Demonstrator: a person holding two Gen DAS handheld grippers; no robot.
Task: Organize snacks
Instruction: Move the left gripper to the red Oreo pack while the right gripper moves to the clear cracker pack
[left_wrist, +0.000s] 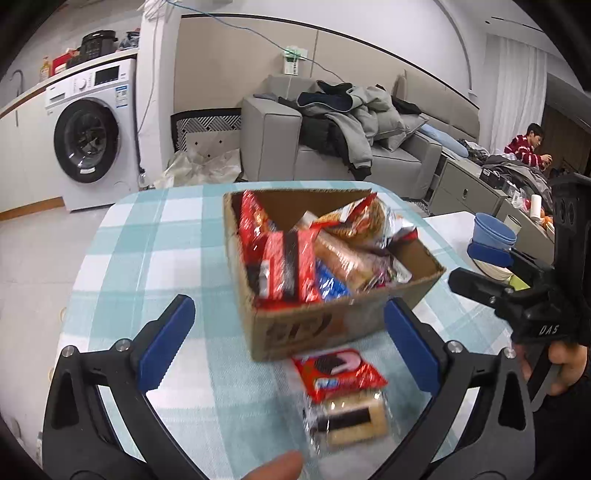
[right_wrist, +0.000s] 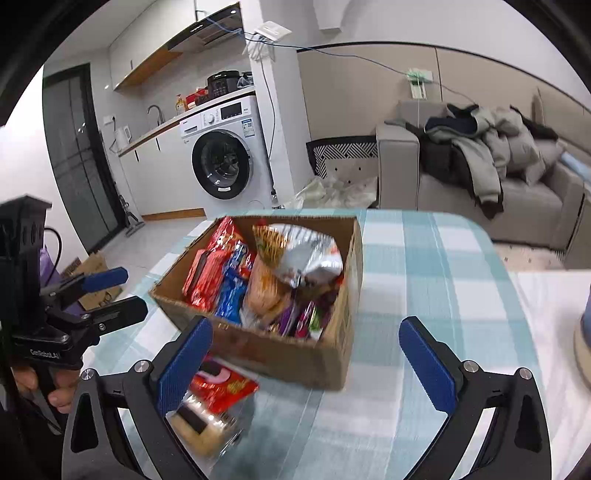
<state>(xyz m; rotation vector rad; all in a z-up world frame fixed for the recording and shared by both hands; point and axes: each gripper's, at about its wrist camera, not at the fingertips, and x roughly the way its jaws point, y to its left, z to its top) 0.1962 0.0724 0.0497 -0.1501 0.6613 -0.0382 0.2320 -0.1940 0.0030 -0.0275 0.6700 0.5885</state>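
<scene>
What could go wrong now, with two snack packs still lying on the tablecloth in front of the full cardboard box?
1. The cardboard box is already heaped, so further packs may slide off the pile.
2. The red cookie pack overlaps the clear wafer pack; gripping one could drag the other.
3. Both lie near the table's front edge, between the fingers of the open left tool, so a push could send them off.

Between my left tongs (left_wrist: 288, 339) sits a matt, rough cardboard box (left_wrist: 332, 325) — glossy foil and clear plastic snack wrappers (left_wrist: 295, 266) inside. My pads (right_wrist: 428, 362) are ridged blue rubber — the checked tablecloth (right_wrist: 424, 266) below looks soft, woven.
</scene>
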